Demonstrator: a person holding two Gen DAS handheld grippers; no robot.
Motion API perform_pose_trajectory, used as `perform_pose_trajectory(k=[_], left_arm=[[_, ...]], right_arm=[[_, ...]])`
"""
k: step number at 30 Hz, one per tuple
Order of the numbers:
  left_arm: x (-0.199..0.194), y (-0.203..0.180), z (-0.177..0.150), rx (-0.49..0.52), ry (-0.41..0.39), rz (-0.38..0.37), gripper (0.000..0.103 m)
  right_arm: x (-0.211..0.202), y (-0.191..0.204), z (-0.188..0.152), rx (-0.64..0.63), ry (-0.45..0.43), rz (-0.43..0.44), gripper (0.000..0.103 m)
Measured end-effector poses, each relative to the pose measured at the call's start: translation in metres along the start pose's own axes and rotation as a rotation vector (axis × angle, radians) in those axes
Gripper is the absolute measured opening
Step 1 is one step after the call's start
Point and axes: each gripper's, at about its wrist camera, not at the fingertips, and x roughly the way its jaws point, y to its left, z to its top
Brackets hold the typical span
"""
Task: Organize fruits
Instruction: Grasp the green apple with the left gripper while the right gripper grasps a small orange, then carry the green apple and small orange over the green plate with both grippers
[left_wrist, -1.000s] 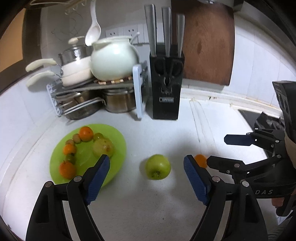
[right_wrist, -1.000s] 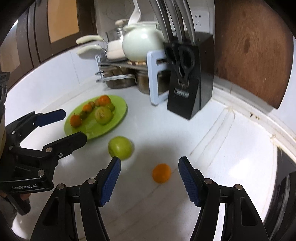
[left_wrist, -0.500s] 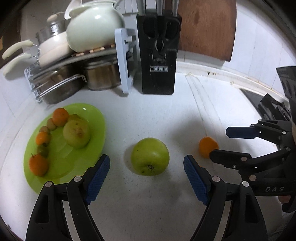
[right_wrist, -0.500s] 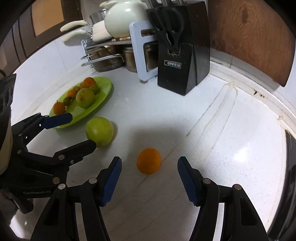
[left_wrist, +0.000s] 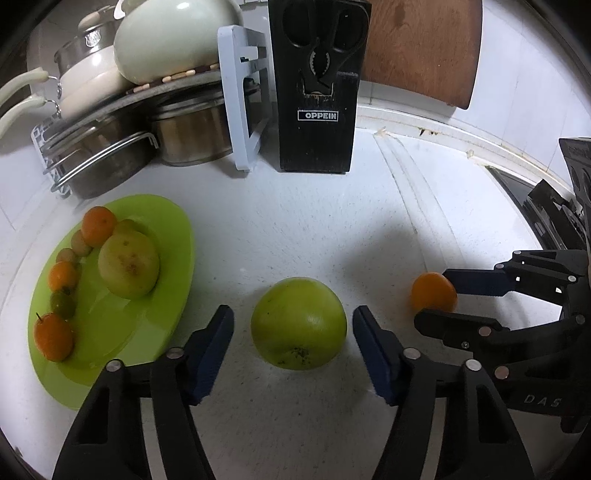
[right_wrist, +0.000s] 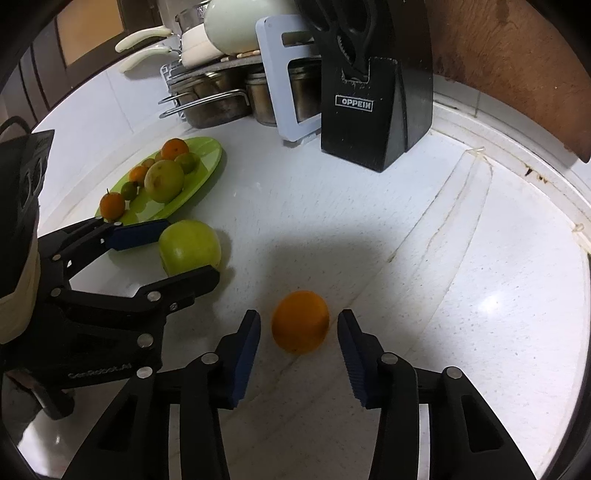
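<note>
A green apple (left_wrist: 298, 323) lies on the white counter between the open blue-padded fingers of my left gripper (left_wrist: 293, 325), with a gap on each side. It also shows in the right wrist view (right_wrist: 190, 247). A small orange (right_wrist: 300, 321) lies between the open fingers of my right gripper (right_wrist: 298, 325), untouched; it also shows in the left wrist view (left_wrist: 433, 292). A lime-green plate (left_wrist: 166, 295) at the left holds a yellowish apple (left_wrist: 129, 264), small oranges and small green fruits.
A black knife block (left_wrist: 316, 92) with scissors stands at the back. A white rack (left_wrist: 236, 99) with steel pots and a white teapot (left_wrist: 177, 37) is back left. A wooden board (left_wrist: 417, 44) leans on the wall. A dark sink edge (left_wrist: 517, 184) is at the right.
Both grippers have moved forward and down. The apple now sits between the left fingers and the orange between the right fingers. Both stay open.
</note>
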Motion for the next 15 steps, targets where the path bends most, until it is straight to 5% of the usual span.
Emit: perform_pose_trajectory(k=[4,15], left_arm=[[0.0037,0.0002,0.0001,-0.008,0.021,-0.009,0.050],[0.0003,-0.0016,-0.0026,-0.008,0.034,-0.012,0.049]], right_arm=[[0.0026,-0.0004,-0.0004,0.000,0.007,-0.001,0.037],[0.0014,-0.0010,-0.0014,-0.003,0.003,-0.004,0.033]])
